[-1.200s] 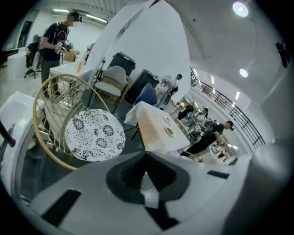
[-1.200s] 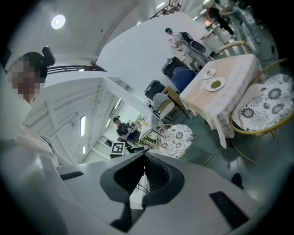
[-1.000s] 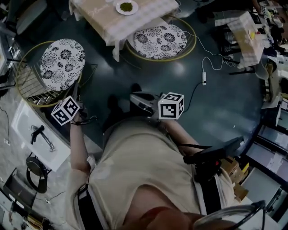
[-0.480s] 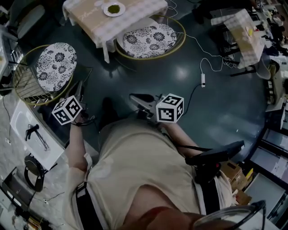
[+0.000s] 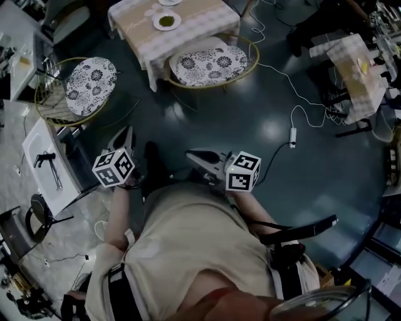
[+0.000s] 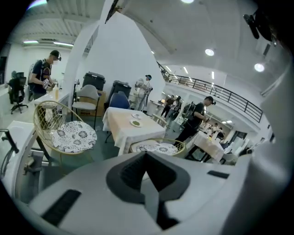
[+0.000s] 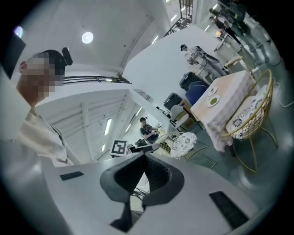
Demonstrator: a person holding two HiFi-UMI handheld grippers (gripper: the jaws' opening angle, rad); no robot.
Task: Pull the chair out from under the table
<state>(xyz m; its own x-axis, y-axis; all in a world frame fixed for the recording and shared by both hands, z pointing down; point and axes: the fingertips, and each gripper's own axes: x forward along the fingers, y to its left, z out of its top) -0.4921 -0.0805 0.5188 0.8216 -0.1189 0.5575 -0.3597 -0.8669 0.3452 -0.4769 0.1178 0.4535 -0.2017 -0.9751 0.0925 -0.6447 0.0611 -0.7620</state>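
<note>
Round gold wire chair with black-and-white floral cushion (image 5: 213,63) is half tucked under the near edge of the beige checked-cloth table (image 5: 207,15); it looks light and stiff, so I'd clamp its thin front rim, not the soft cushion. The dark floor (image 5: 207,125) nearside of the table looks open, with a white cable (image 5: 294,116) to the table's right. My left gripper (image 5: 127,133) and right gripper (image 5: 191,154) are closed, empty, well short of the table.

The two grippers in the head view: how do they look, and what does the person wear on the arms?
The left gripper and the right gripper are both light grey and wedge-shaped. Each has a white cube with black square markers on top. Their fingers have dark ribbed pads on the inner side. The person wears a beige short-sleeved shirt, so no sleeves cover the forearms.
</note>
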